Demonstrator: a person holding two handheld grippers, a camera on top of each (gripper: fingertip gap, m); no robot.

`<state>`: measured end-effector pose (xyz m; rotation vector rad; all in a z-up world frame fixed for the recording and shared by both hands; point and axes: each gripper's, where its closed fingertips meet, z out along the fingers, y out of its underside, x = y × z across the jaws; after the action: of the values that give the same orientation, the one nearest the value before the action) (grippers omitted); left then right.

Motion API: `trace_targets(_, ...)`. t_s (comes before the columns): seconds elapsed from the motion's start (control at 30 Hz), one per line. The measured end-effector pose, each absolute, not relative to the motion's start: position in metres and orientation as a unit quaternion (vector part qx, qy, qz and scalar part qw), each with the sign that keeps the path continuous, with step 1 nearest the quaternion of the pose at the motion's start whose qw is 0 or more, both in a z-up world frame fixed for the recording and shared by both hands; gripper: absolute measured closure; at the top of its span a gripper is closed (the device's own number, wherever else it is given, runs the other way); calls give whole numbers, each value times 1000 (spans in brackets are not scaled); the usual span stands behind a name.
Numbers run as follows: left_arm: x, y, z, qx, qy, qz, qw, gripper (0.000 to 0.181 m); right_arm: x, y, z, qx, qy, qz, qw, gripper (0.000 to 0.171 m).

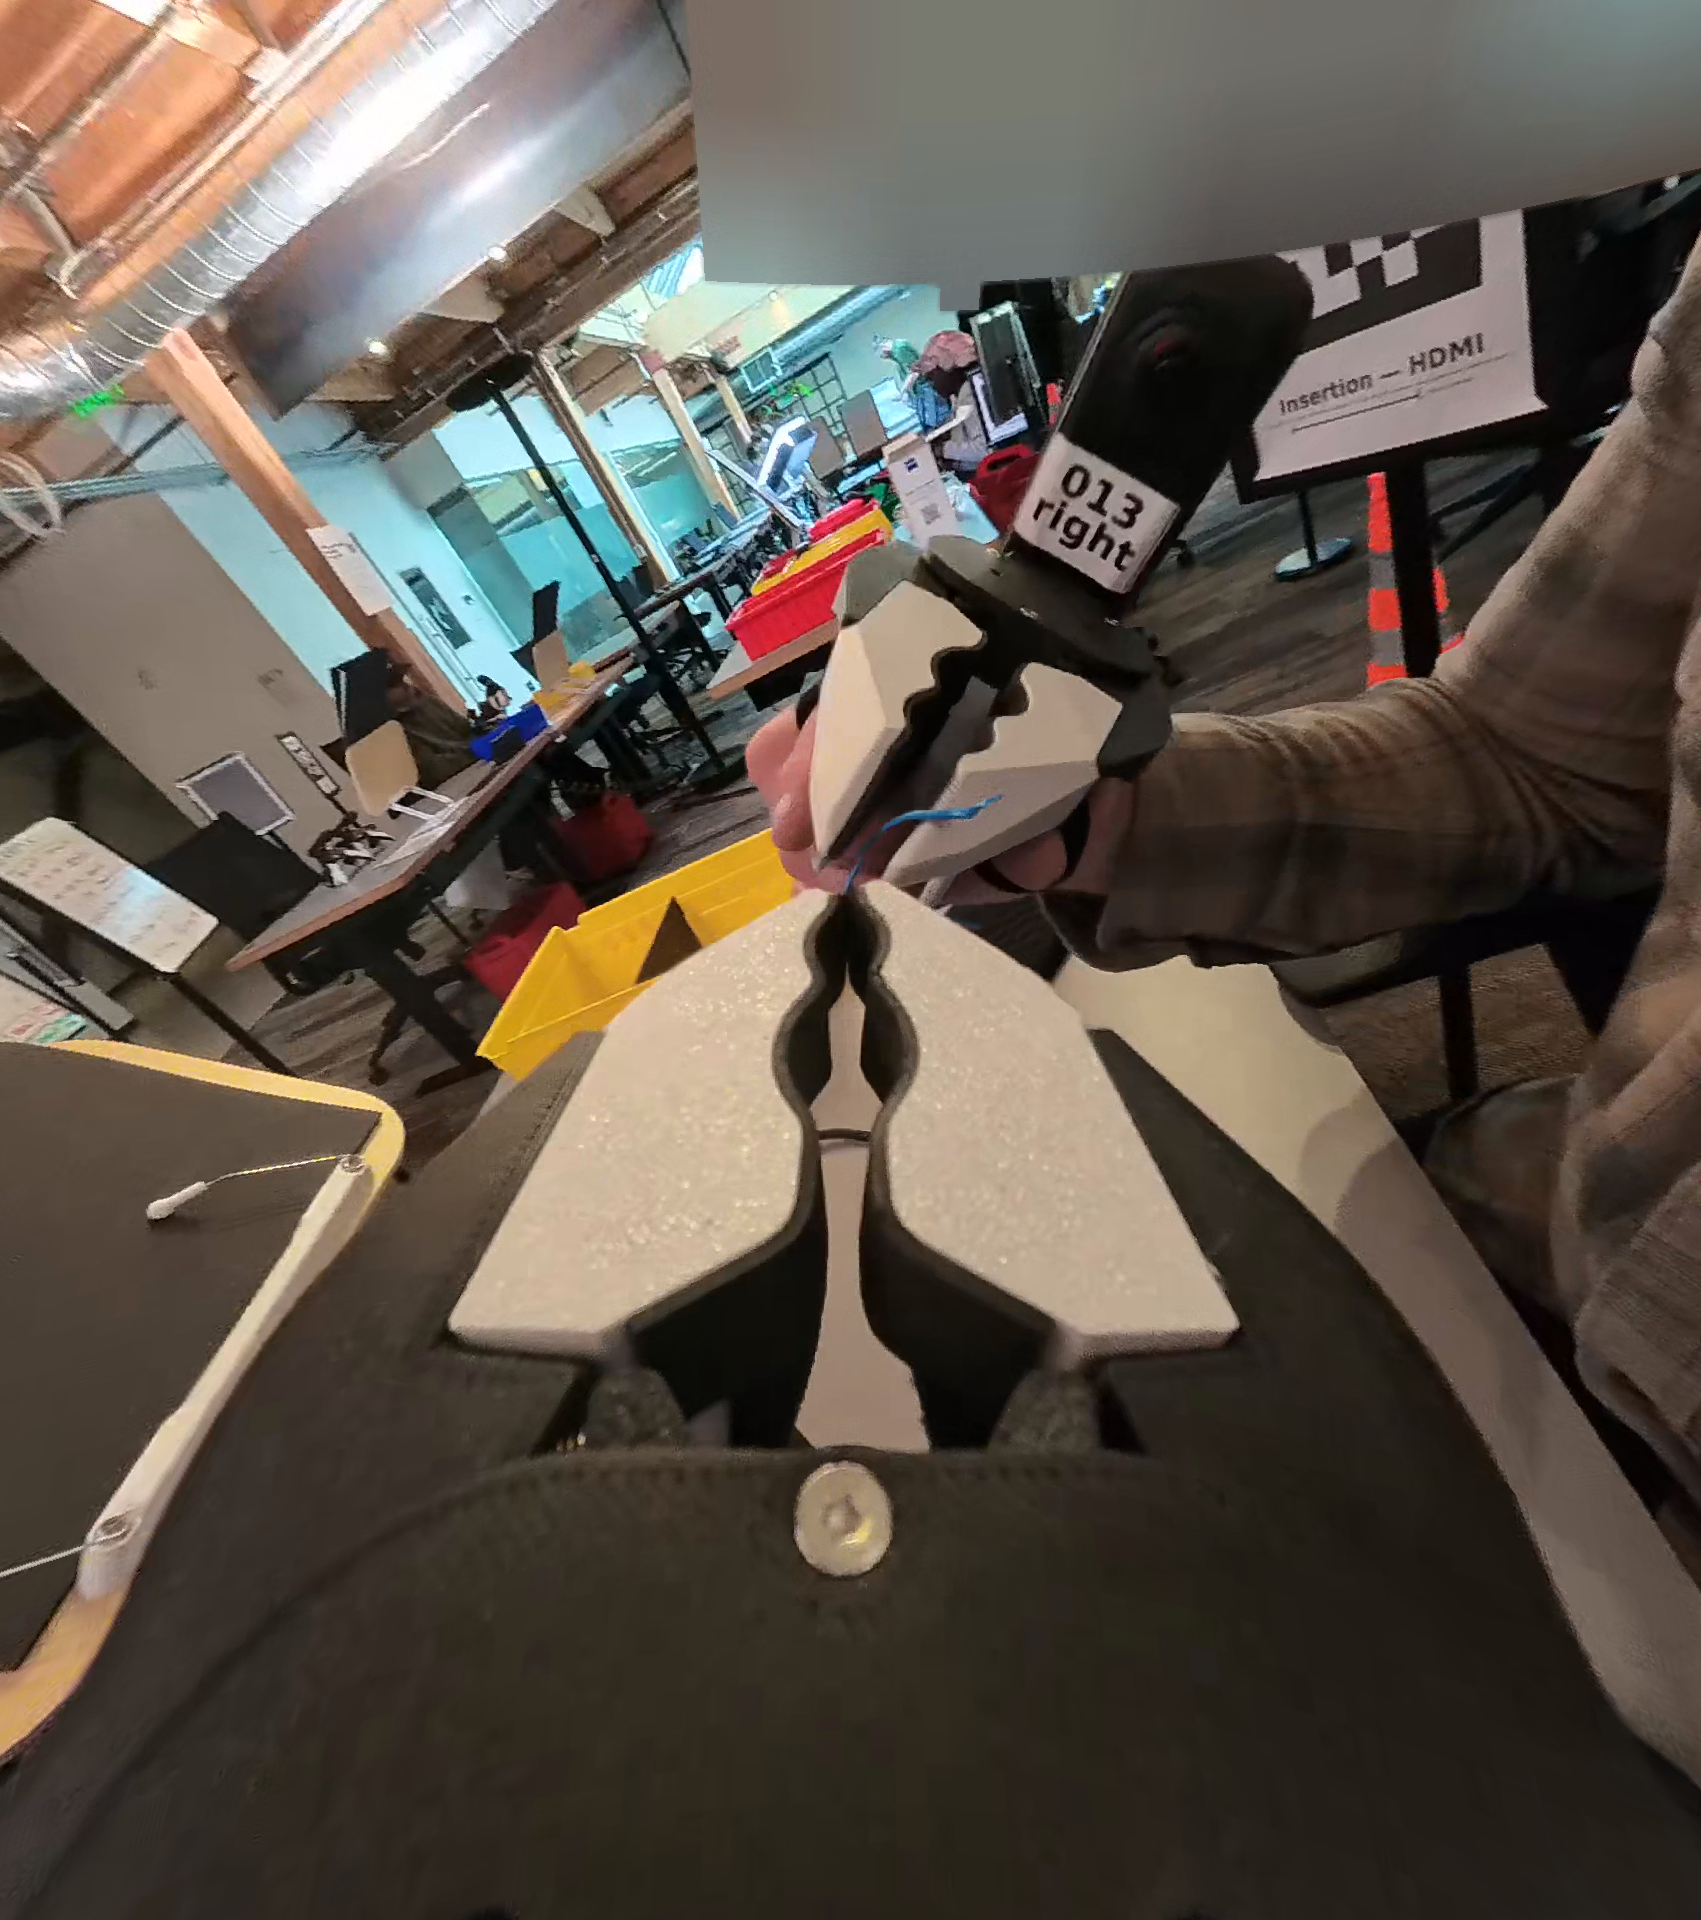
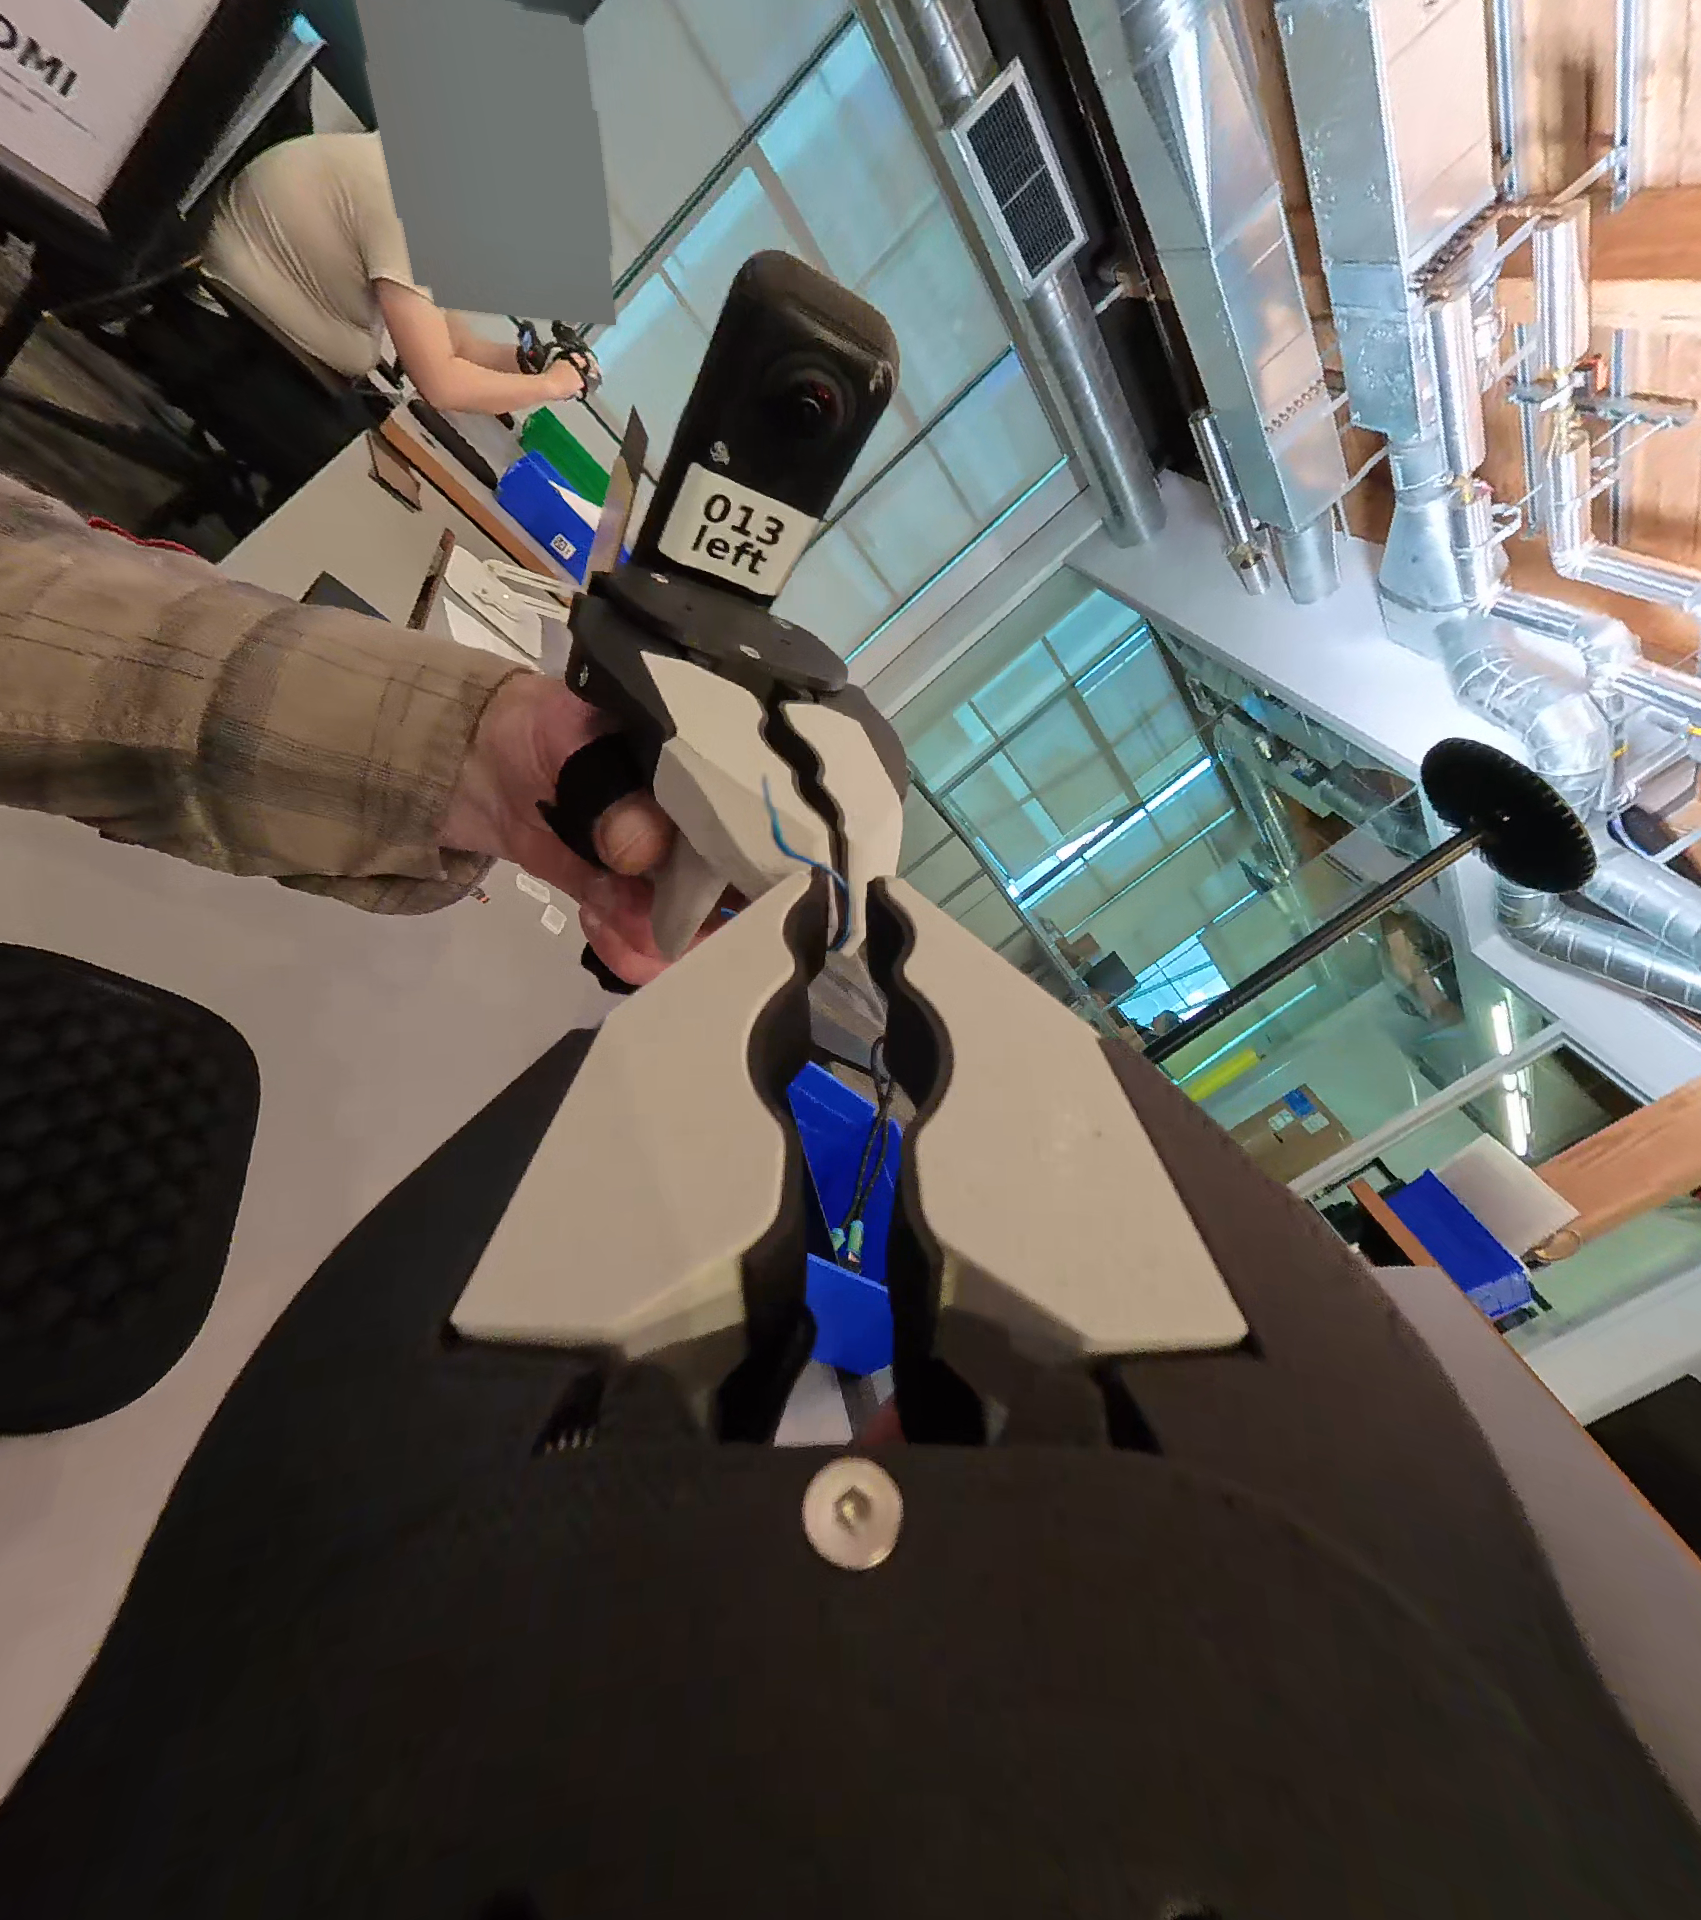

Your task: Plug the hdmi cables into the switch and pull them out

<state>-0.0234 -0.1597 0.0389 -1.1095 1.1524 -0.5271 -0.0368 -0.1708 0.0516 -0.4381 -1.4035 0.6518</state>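
No HDMI cable or switch shows in either view. Both grippers are raised off the table and point at each other, tip to tip. My left gripper (image 1: 842, 906) is shut, and a thin blue wire (image 1: 913, 819) runs into the seam at its tips. It also shows in the right wrist view (image 2: 825, 857), held in a hand. My right gripper (image 2: 841, 888) is open by a narrow gap, and the end of the blue wire (image 2: 838, 914) hangs loose in that gap. My right gripper also shows in the left wrist view (image 1: 872, 864).
A black board on a wooden plate (image 1: 98, 1299) lies at the left and carries a white bracket and a thin cord. The white table (image 1: 1365, 1174) runs below. There is a yellow bin (image 1: 607, 966) beyond, a blue bin (image 2: 830, 1132) and a black mesh pad (image 2: 46, 1174). A person stands at a far table. Only a small space, under 4 cm, lies between the two pairs of fingers.
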Motion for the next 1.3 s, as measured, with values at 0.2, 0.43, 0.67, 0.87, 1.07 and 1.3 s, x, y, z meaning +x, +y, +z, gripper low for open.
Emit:
trace_targets(0.2,-19,-164,36,-484,516,-265,655,181,-36,-173,51,-197,-637,295,684,171)
trace_targets(0.43,-40,-146,59,-511,438,-252,695,141,-30,-143,57,-243,-620,230,710,171)
trace_targets(0.67,-28,-131,55,-459,486,159,727,158,-36,-120,45,-311,-627,193,688,171)
trace_targets(0.87,-28,-125,51,-453,489,220,712,172,-37,-120,43,-318,-628,198,682,171)
trace_targets(1.07,-28,-123,46,-468,493,223,698,178,-36,-119,44,-315,-628,186,687,171)
trace_targets(1.3,-43,-96,42,-578,379,244,680,180,-41,-93,47,-363,-578,54,729,171)
